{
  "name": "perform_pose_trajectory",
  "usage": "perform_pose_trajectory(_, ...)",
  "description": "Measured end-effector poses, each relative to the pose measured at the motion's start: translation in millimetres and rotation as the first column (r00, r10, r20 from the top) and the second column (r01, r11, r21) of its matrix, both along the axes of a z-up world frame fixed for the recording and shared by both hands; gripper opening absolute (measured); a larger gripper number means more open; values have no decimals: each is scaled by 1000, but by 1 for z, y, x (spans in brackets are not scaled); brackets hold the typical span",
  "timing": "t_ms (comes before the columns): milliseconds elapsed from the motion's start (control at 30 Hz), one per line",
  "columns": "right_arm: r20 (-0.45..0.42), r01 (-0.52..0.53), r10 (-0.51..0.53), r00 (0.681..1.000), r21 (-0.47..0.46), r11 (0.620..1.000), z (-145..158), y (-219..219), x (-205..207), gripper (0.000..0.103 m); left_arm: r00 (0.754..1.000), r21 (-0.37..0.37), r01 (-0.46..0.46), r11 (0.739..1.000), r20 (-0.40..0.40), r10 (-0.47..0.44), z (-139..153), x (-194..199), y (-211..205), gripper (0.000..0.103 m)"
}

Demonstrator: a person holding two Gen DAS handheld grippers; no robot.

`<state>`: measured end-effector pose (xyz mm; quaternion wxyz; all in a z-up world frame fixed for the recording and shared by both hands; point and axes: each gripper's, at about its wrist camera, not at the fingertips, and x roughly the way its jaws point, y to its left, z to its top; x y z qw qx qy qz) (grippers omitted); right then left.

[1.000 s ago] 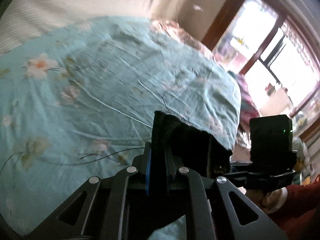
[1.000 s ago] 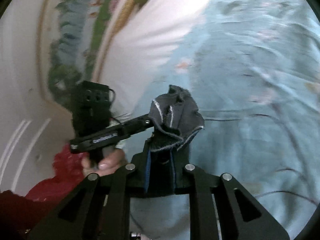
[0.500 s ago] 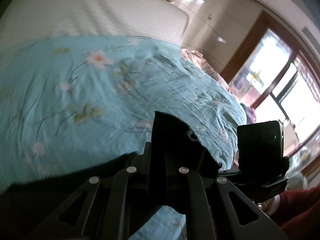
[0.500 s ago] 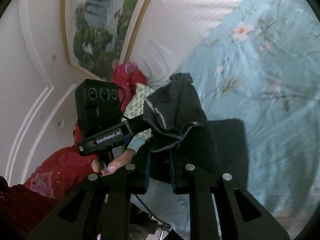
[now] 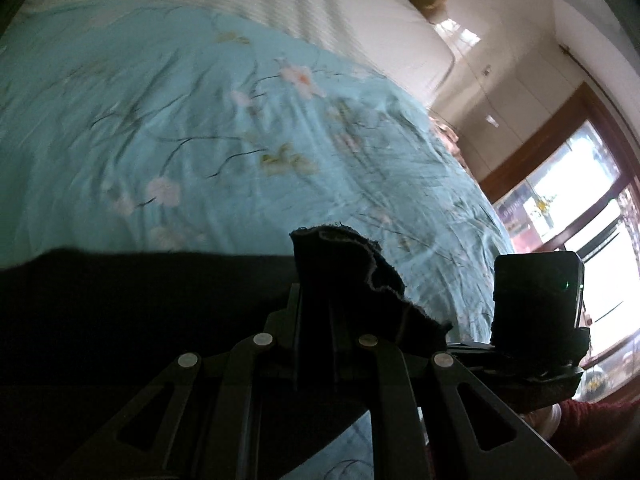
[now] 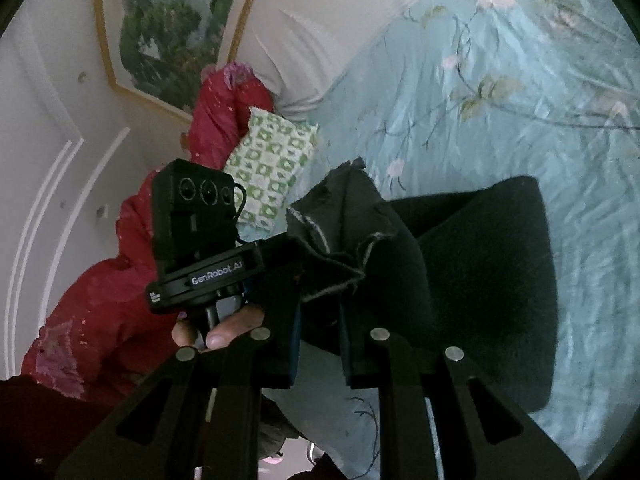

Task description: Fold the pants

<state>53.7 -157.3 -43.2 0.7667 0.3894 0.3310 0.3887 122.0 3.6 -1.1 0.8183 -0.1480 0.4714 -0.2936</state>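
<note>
Both the left gripper [image 5: 316, 320] and right gripper [image 6: 320, 300] are clenching one edge of the dark fabric pants [image 6: 480, 280], which are hanging stretched between them above the turquoise floral bedspread [image 5: 200, 140]

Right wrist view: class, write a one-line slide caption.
Right gripper pinches dark pants above a floral blue bedspread, beside the left gripper.

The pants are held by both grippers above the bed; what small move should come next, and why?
Probably lower both grippers together toward the bedspread. The left gripper and the right gripper each pinch a bunched edge of the dark pants, and the cloth hangs loose, not yet laid flat.
</note>
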Motion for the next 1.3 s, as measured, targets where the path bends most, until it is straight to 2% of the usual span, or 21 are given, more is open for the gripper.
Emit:
perform_pose_trajectory(300, -8, -63, 63, 998, -85, 994, -6, 27, 10, 21, 991, 22, -120, 993, -56, 121, -23, -4, 35, 6)
perform_pose_trajectory(567, -33, -115, 112, 993, -116, 987, -10, 40, 10, 28, 965, 29, -242, 970, -92, 244, -27, -21, 71, 9)
perform_pose_trajectory(667, -31, -132, 129, 991, -117, 984, -7, 46, 10, 34, 949, 48, -299, 953, -93, 302, -24, -32, 82, 10)
perform_pose_trajectory(733, -21, -146, 145, 989, -114, 983, -2, 51, 9, 43, 939, 48, -327, 944, -95, 330, -23, -39, 90, 11)
perform_pose_trajectory(933, 21, -190, 193, 981, -103, 976, 19, 60, 10, 47, 892, 48, -438, 897, -96, 441, -15, -67, 121, 20)
perform_pose_trajectory(1000, 34, -201, 204, 978, -93, 975, 25, 62, 12, 47, 877, 50, -469, 882, -95, 471, -12, -74, 130, 29)
perform_pose_trajectory(1067, 53, -215, 220, 974, -81, 973, 33, 65, 15, 48, 855, 51, -509, 859, -89, 511, -8, -84, 142, 34)
perform_pose_trajectory(1167, 74, -247, 254, 964, -91, 965, 43, 76, 18, 54, 827, 46, -553, 832, -89, 555, -3, -93, 158, 36)
perform_pose_trajectory(1300, 76, -286, 295, 952, -116, 951, 49, 95, 25, 54, 781, 66, -615, 786, -86, 618, -1, -107, 178, 38)
